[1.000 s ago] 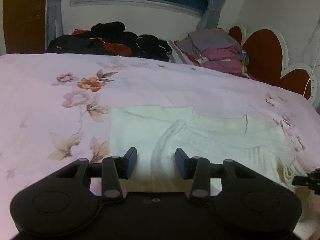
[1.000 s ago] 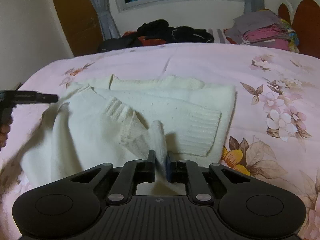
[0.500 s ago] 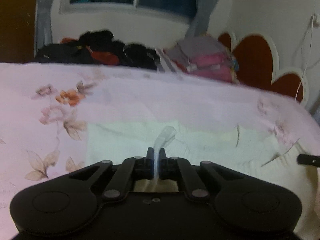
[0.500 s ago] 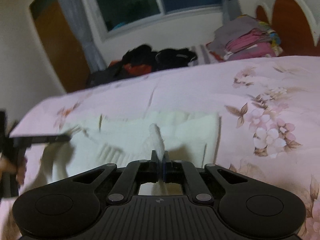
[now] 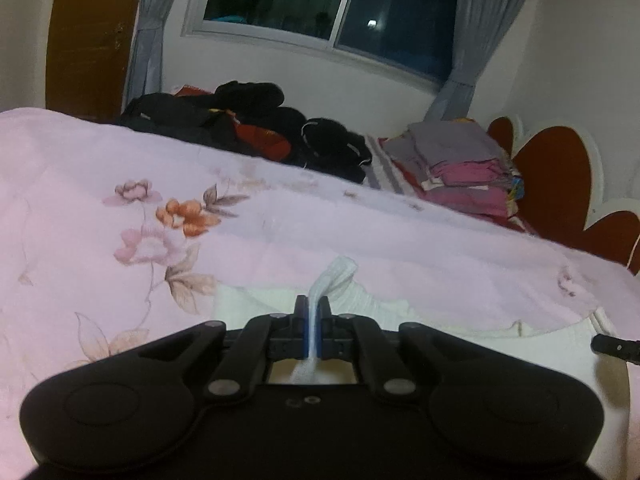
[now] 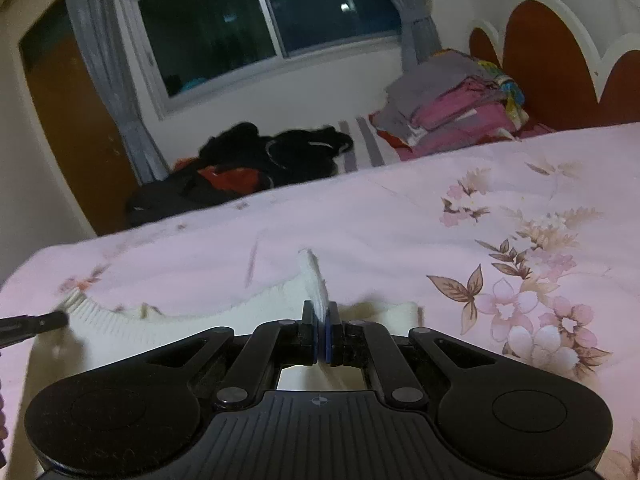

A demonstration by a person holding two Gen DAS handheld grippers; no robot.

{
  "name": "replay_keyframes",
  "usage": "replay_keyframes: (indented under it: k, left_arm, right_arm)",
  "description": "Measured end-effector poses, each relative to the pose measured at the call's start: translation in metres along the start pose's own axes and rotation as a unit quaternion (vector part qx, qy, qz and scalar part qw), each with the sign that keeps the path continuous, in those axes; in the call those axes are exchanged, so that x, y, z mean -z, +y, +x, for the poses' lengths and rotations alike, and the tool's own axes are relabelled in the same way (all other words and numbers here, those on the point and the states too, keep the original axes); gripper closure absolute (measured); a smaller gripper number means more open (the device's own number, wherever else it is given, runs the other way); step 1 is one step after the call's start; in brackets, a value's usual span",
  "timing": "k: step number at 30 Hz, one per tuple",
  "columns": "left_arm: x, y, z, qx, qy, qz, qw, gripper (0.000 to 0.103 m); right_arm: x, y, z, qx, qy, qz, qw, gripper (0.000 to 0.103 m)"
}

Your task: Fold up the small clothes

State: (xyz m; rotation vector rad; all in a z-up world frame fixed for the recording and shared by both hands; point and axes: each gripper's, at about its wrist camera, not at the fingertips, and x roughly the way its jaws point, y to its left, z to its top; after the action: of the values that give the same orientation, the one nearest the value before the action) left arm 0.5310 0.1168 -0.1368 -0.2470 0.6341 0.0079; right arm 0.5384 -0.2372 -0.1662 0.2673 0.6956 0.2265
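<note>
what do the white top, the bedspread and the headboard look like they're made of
White top: looks like soft knit, maybe wool or acrylic; ribbed edge shows near the left tool.
Bedspread: smooth matte woven cloth, probably cotton or a blend, with a printed flower pattern.
Headboard: red-brown panels in glossy white scalloped frames, possibly painted wood; the panels' material is unclear.

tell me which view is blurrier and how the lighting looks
Right wrist view is blurrier: the dark clothes pile smears. Left wrist view is softer than sharp, its floral bedspread readable. Both are dim and pink-tinted, with a dark window and fisheye bending.
</note>
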Motion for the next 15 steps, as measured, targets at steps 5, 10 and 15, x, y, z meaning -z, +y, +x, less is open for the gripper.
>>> replay_keyframes:
  k: [5, 10, 15]
  left_arm:
    - [0.017, 0.008, 0.014, -0.022, 0.035, 0.015, 0.9990, 0.092]
    - [0.016, 0.012, 0.004, -0.026, 0.046, 0.015, 0.9985, 0.074]
    - [0.017, 0.012, -0.019, -0.034, 0.036, 0.011, 0.9987, 0.054]
  right_arm:
    - [0.014, -0.011, 0.027, 0.028, 0.032, 0.006, 0.999, 0.100]
    - [0.015, -0.012, 0.021, 0.039, 0.033, -0.003, 0.999, 0.099]
    - [0.010, -0.004, 0.000, 0.042, 0.015, -0.007, 0.999, 0.099]
